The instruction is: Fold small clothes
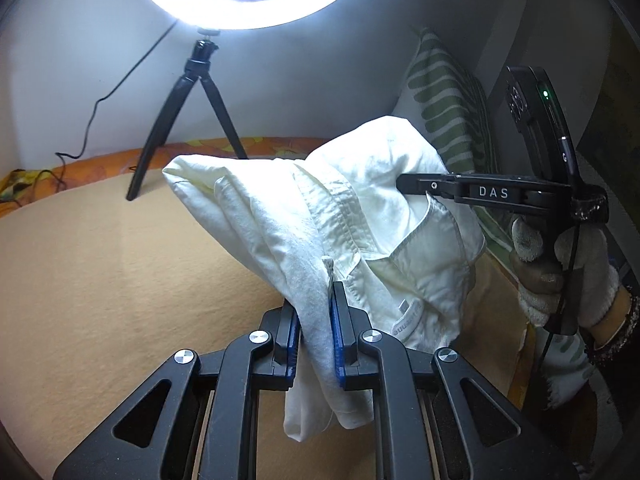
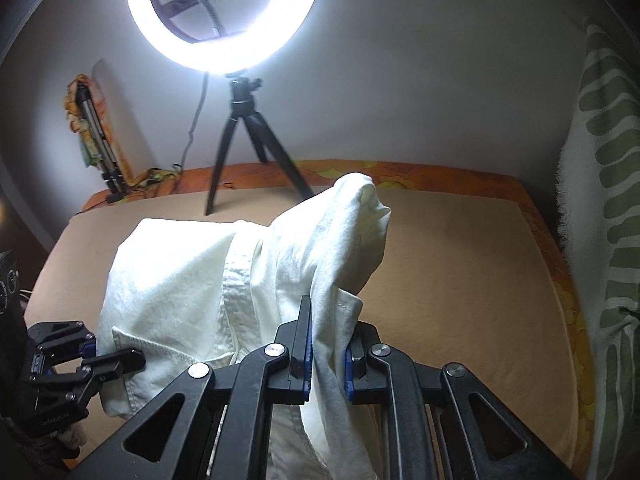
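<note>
A small white garment with seams and a pocket hangs in the air above the tan bed surface. My left gripper is shut on one bunched edge of it. My right gripper is shut on another bunched edge of the same garment. In the left wrist view the right gripper comes in from the right, held by a gloved hand, with its tip against the cloth. In the right wrist view the left gripper shows at the lower left, at the pocket edge.
A ring light on a black tripod stands at the back of the bed by the wall. A green-and-white striped pillow leans on the right. An orange patterned sheet edge borders the bed. A folded stand leans at back left.
</note>
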Available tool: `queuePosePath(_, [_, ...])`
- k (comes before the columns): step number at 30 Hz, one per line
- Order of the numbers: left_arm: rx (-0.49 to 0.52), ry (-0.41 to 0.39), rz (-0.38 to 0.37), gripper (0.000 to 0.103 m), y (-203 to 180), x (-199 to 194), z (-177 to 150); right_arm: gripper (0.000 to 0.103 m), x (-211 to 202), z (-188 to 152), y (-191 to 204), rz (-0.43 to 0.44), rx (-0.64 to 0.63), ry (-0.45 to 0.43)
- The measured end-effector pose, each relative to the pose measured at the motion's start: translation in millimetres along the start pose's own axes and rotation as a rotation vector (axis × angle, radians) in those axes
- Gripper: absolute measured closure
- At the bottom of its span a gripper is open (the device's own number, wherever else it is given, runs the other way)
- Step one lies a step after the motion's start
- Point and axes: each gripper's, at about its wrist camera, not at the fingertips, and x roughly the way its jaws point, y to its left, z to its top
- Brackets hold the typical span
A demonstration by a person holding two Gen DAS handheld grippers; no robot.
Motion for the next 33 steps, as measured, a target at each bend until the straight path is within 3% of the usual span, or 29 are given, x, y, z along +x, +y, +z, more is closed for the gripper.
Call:
queuePosePath(5, [0.014,0.016,0.03,0.09,-3,12,3,0.093,14,1,-16,-0.048,0.017,0.019])
queuePosePath(10, [0.035,0.022,0.061,0.083,-9,12,7,0.086,15,0,-24,-0.125,0.027,0.024])
queuePosePath(12, [0.046,0.024,0.069,0.06,-10,10,9,0.073,11,1,-26,-0.173,0.027,0.003])
queuePosePath(15, [0.064,-0.007,0.061,0.053,-15,5,13,0.065,2,3,-28,-0.176,0.04,-0.02])
queuePosePath(17, [0.07,-0.018,0.059,0.044,-17,1,14,0.049,-6,3,-27,-0.184,0.041,-0.037])
queuePosePath(22, [0.082,-0.03,0.08,0.035,-24,-11,13,0.025,-22,2,-16,-0.208,0.032,-0.087])
queuePosePath(33, [0.12,-0.068,0.114,0.032,-39,-50,-3,0.007,-57,-17,9,-0.253,0.066,-0.15])
